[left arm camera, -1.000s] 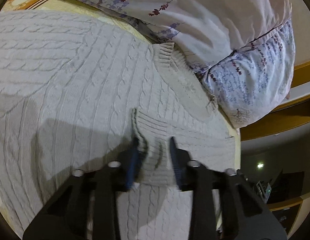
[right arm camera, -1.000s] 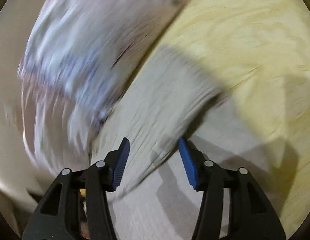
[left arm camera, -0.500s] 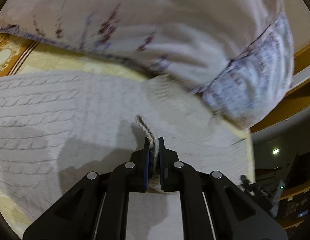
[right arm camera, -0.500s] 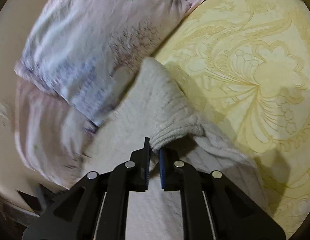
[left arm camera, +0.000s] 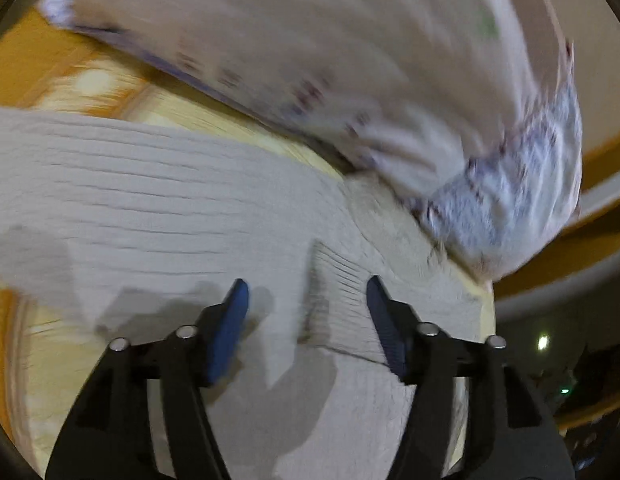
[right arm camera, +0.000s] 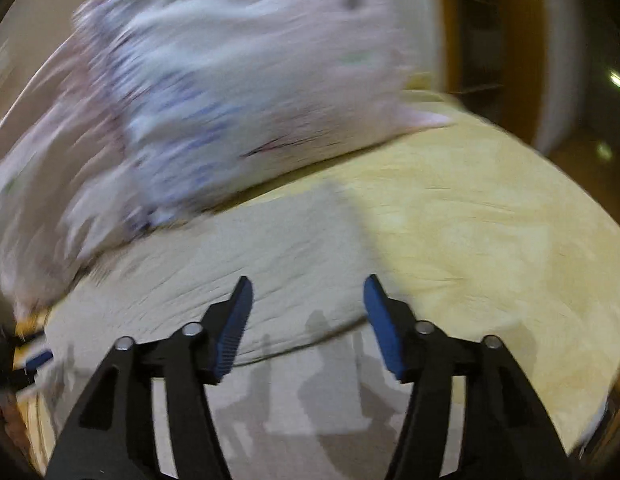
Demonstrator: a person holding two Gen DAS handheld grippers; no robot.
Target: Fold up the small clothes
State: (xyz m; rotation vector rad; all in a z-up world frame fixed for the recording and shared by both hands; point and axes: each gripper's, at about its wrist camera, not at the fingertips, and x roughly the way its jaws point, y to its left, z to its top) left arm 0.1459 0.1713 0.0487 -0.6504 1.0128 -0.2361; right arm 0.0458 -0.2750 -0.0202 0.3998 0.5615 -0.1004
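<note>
A pale grey cable-knit sweater (left arm camera: 162,200) lies spread on a yellow patterned bedspread (right arm camera: 489,240). In the left wrist view a ribbed cuff (left arm camera: 341,280) of its folded-in sleeve lies on the body just beyond my left gripper (left arm camera: 306,308). That gripper's jaws are opening, with nothing pressed between the blue pads. In the right wrist view the sweater (right arm camera: 270,260) lies flat under my right gripper (right arm camera: 308,308), whose jaws are also opening and hold no cloth. Both views are blurred by motion.
A floral white and lilac pillow (left arm camera: 389,80) lies against the sweater's far edge, seen too as the pillow (right arm camera: 230,100) in the right wrist view. The bed's edge and a dark room lie to the right (left arm camera: 569,360). Wooden trim (right arm camera: 521,40) stands behind the bed.
Half a second ago both grippers were shut on sweater cloth: the left on the ribbed cuff, the right on a raised fold. Both have let go and drawn back, and the cloth lies flat.
</note>
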